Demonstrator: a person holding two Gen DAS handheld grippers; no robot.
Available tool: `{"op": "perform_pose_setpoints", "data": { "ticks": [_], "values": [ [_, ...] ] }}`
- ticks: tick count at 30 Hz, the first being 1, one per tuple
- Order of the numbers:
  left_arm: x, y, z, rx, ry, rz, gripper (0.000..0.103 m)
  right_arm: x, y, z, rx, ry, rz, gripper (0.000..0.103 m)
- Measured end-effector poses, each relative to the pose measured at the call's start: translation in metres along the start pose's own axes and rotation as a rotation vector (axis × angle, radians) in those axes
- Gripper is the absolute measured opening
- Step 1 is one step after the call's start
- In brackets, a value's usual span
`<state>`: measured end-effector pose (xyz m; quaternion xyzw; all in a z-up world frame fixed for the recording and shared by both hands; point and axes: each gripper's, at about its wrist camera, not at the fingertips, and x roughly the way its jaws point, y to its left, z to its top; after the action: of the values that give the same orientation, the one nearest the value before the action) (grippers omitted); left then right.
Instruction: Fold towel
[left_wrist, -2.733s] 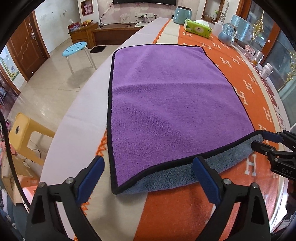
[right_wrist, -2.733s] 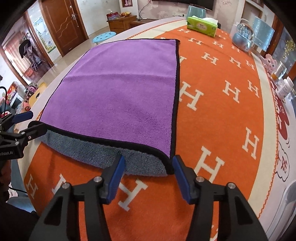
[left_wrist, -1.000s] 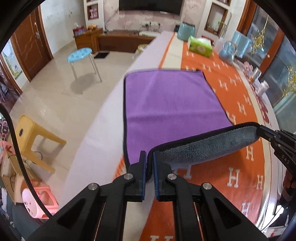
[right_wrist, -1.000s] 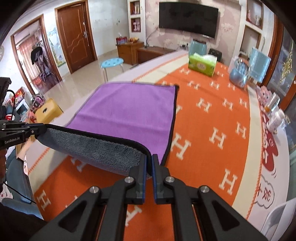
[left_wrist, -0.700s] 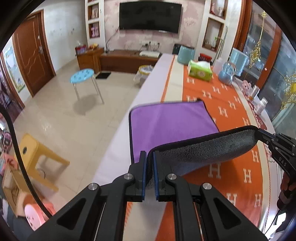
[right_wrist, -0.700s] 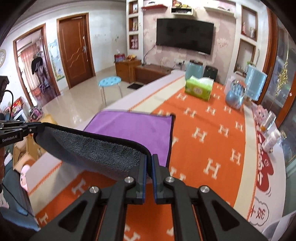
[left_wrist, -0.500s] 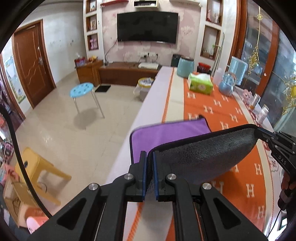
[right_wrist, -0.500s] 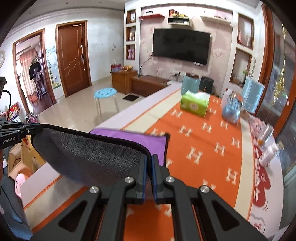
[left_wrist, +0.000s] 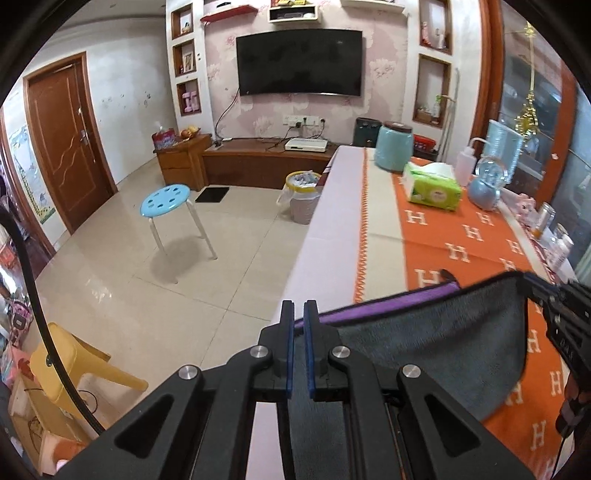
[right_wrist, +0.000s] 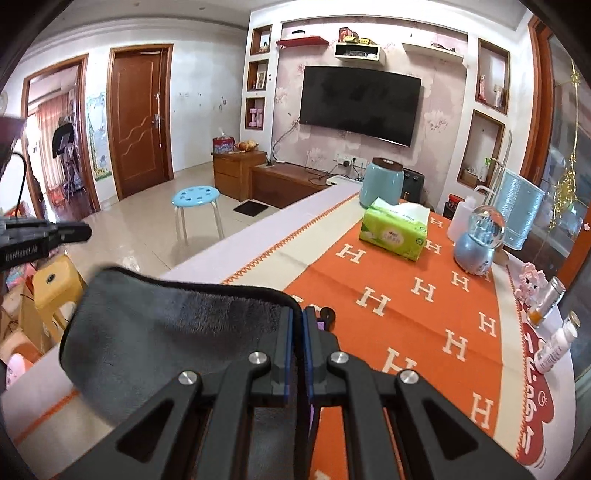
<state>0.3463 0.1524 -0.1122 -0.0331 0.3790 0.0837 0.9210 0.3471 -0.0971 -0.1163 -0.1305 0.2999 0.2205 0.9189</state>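
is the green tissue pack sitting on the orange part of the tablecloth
Yes, the green tissue pack rests on the orange tablecloth.

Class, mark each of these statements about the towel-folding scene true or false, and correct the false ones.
1. Both grippers are shut on the towel. True: left gripper, right gripper.
2. The towel lies flat on the table. False: it hangs lifted between the grippers.
3. The towel's grey side faces the cameras. True.
4. The green tissue pack sits on the blue stool. False: it sits on the orange tablecloth.
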Motion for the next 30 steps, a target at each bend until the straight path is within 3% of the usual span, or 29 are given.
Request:
{"op": "perform_pose_setpoints", "data": {
  "ticks": [5, 11, 13, 15, 22, 30],
  "values": [
    [0.043, 0.006, -0.002, -0.029, 0.056, 0.020, 0.003, 0.035, 0.003, -0.012, -0.023, 0.008, -0.013, 0.005],
    [0.061, 0.000, -0.013, -0.023, 0.098, 0.006, 0.003, 0.062, 0.004, -0.026, -0.024, 0.077, -0.041, 0.009],
    [0.063, -0.002, -0.015, -0.024, 0.108, -0.002, 0.003, 0.065, 0.003, -0.028, -0.015, 0.087, -0.046, 0.022],
    [0.061, -0.005, -0.016, -0.027, 0.109, -0.011, 0.003, 0.065, 0.004, -0.028, -0.011, 0.090, -0.046, 0.046],
    [0.041, -0.005, -0.017, -0.026, 0.101, -0.034, 0.003, 0.056, 0.006, -0.022, 0.005, 0.073, -0.058, 0.055],
    [-0.004, 0.001, -0.025, -0.038, 0.093, -0.067, 0.006, 0.018, 0.015, -0.012, 0.024, 0.033, -0.100, 0.070]
  ]
}}
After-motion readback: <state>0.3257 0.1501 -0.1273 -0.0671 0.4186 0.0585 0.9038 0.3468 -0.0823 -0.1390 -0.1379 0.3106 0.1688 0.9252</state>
